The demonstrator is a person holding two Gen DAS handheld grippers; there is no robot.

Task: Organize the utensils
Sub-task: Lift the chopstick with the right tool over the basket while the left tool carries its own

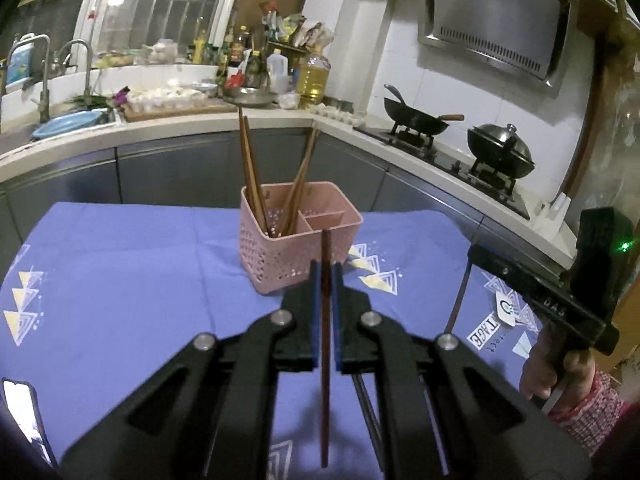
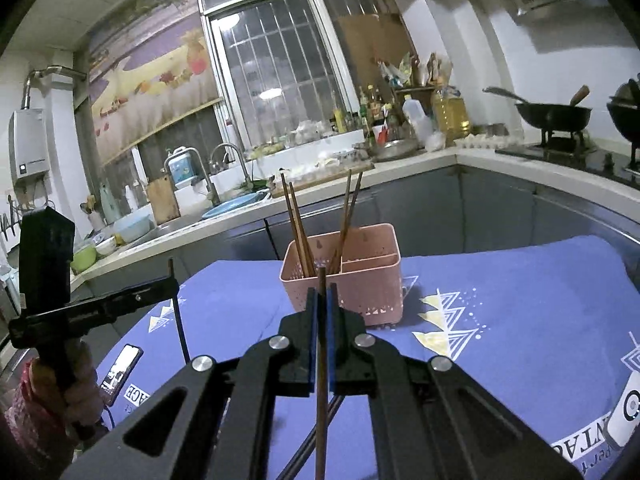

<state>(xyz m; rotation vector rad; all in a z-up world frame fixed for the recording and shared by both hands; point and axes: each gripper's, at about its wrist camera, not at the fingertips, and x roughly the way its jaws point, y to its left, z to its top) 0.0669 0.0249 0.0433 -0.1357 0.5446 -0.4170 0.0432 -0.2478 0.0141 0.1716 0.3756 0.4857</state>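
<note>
Clamping one chopstick [image 1: 325, 344] upright, the left gripper [image 1: 325, 280] sits low centre in its view; the right gripper [image 2: 322, 300] likewise pinches a chopstick [image 2: 321, 380]. Straight ahead, centre frame, stands the pink basket [image 1: 280, 256], equally near both.

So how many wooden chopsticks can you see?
6. Four brown wooden chopsticks stand in the pink plastic basket: two leaning left, two leaning right. One is in the left gripper, one in the right gripper. More may be hidden.
</note>
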